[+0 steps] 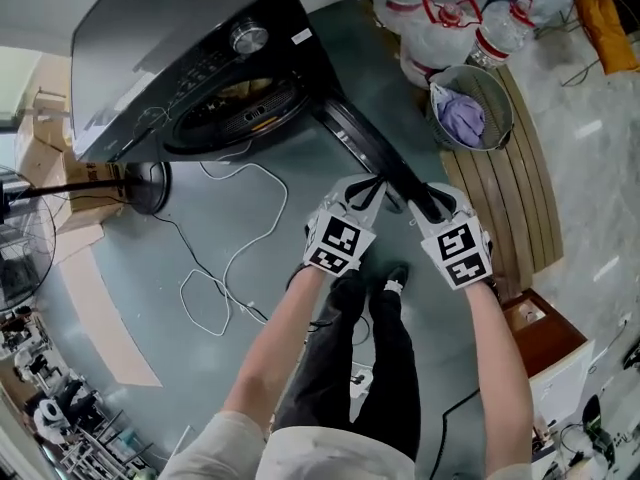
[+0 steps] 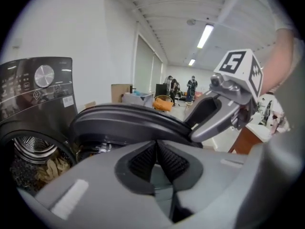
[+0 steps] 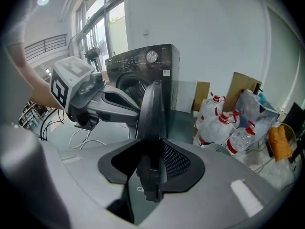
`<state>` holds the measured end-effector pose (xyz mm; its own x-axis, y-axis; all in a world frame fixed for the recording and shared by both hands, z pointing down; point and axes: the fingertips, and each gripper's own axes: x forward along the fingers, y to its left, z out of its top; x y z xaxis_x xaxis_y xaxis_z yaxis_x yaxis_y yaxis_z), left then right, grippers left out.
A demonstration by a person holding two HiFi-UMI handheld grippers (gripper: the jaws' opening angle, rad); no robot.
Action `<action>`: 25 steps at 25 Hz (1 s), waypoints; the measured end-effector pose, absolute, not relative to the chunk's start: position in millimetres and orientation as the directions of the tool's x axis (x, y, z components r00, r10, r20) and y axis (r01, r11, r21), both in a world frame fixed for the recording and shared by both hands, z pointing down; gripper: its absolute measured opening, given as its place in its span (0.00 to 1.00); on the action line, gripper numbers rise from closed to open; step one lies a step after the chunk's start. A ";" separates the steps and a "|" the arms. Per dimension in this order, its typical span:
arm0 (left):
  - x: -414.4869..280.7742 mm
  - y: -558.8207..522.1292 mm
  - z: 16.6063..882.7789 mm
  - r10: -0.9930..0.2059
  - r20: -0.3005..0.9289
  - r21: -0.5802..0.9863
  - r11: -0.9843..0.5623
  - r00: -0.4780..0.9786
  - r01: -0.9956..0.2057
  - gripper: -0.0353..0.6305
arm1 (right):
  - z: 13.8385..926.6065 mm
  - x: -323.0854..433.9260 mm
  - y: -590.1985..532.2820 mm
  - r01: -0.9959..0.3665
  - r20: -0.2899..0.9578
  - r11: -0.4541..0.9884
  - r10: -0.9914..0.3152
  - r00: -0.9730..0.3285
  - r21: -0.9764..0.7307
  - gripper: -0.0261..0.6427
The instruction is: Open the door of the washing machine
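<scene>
The washing machine [image 1: 150, 58] stands at 11 o'clock in the head view. Its door [image 1: 360, 143] is swung open and runs from the drum opening toward 5 o'clock. The right gripper [image 1: 430, 206] pinches the door's outer edge between its jaws. The left gripper [image 1: 367, 196], at its 9 o'clock just beside the door, has its jaws pressed together on nothing.

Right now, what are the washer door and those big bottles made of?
The door looks like dark glossy plastic: its smooth rim shines. The bottles seem to be clear plastic: you can see through them, and they have red caps.
</scene>
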<state>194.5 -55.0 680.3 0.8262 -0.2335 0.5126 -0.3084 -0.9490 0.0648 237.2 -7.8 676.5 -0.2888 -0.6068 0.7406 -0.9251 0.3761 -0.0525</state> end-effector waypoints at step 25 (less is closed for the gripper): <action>283.6 -86.1 680.3 -0.181 0.533 0.142 -0.944 0.827 -0.298 0.14 | 672.3 345.6 -55.3 -0.929 0.773 0.371 -0.587 -0.239 -0.005 0.24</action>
<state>283.6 -86.1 680.3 0.8267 -0.1806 0.5329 -0.2978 -0.9440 0.1420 345.6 -55.3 672.3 -0.2390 -0.5872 0.7734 -0.9287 0.3708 -0.0055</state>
